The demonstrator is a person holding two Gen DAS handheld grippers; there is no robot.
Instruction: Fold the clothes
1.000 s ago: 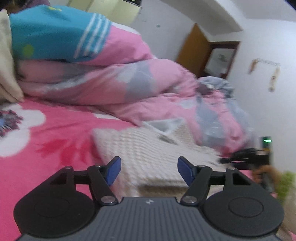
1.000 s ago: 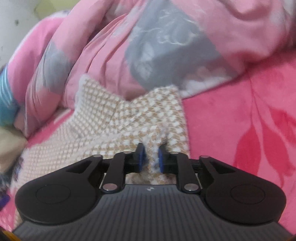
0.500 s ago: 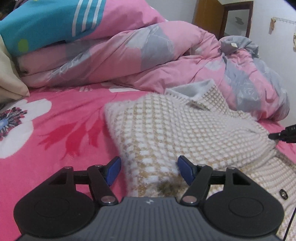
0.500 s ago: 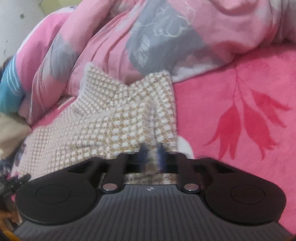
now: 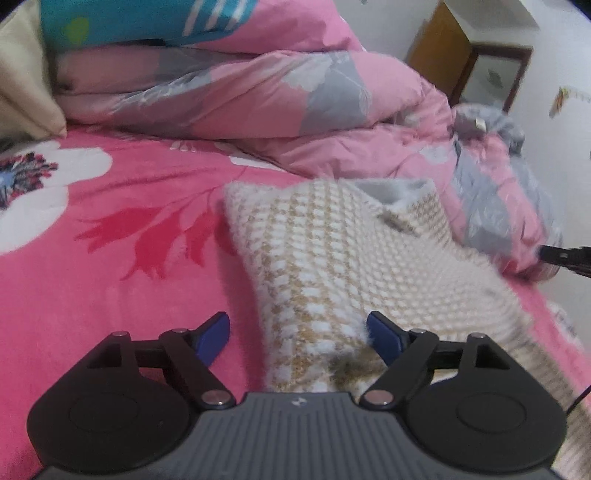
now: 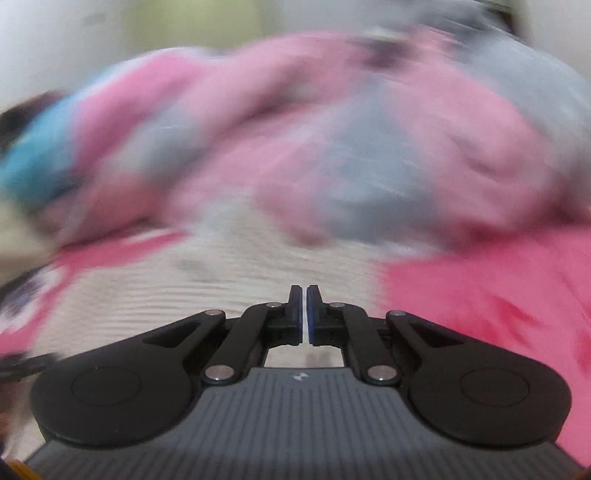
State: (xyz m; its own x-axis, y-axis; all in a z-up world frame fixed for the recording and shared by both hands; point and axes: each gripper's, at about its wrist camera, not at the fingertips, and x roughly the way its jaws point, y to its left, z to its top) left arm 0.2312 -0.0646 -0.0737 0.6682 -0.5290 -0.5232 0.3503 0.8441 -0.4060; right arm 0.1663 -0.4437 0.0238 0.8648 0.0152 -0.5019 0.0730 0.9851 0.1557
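Note:
A cream and tan knit sweater [image 5: 332, 258] lies on the pink flowered bedsheet [image 5: 110, 280]. Its grey-lined collar points toward the quilt. My left gripper [image 5: 299, 334] hovers low over the sweater's near corner with its jaws opening. The fabric lies between the blue pads [image 5: 384, 338], and neither pad presses on it. In the right wrist view everything is smeared by motion. There my right gripper [image 6: 304, 314] is shut, pad against pad, with no cloth between them. The sweater [image 6: 203, 291] shows as a pale blur beyond and below it.
A bunched pink and grey quilt [image 5: 295, 103] runs along the far side of the bed, with a blue and pink blanket [image 5: 129, 22] on top. A beige pillow [image 5: 22, 81] sits at the left. A black tool tip [image 5: 565, 256] pokes in from the right edge.
My left gripper has come lower over the sweater's corner and its jaws have widened. My right gripper, which pinched a fold of the sweater, now shows bare shut pads and has swung away fast.

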